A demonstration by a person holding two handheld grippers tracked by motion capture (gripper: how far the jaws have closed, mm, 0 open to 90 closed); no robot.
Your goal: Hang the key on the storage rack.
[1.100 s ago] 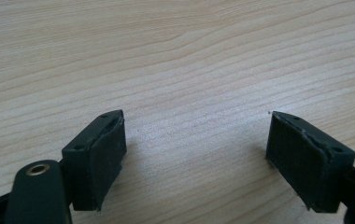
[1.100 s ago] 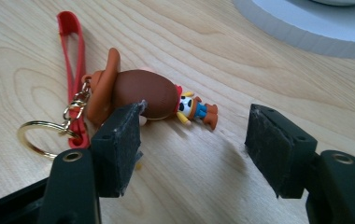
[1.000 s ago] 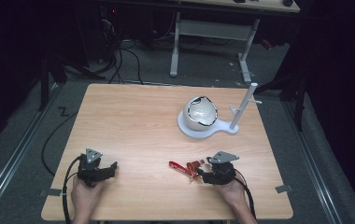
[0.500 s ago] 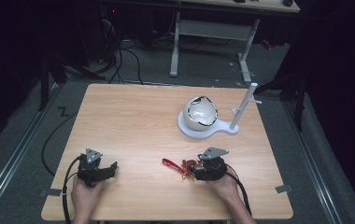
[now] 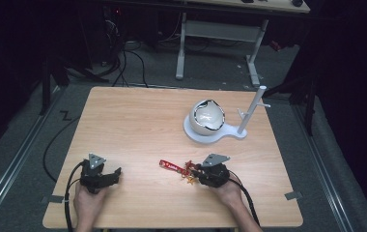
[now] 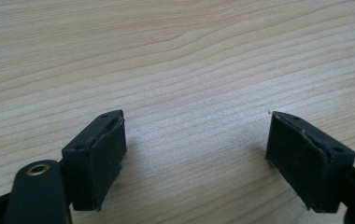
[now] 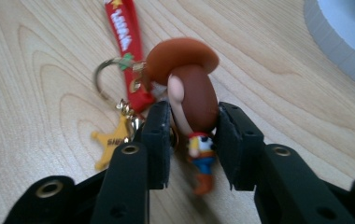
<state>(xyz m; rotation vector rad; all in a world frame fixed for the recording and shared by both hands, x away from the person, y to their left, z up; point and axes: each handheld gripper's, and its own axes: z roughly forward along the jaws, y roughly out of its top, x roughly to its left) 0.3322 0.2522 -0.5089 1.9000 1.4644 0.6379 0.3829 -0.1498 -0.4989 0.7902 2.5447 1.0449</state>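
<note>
My right claw squeezes a cowboy keychain toy, its red strap lying just past the jaws. My left claw sits wide apart over bare table. Farther off stands a white stand.

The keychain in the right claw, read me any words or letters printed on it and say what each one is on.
"SHE": partial letters on the small yellow star-shaped sheriff badge charm; the rest is cut off behind the right claw.
White lettering and a yellow star on the red fabric strap: too blurred to read.
No text shows on the brown-hatted cowboy figure.
</note>
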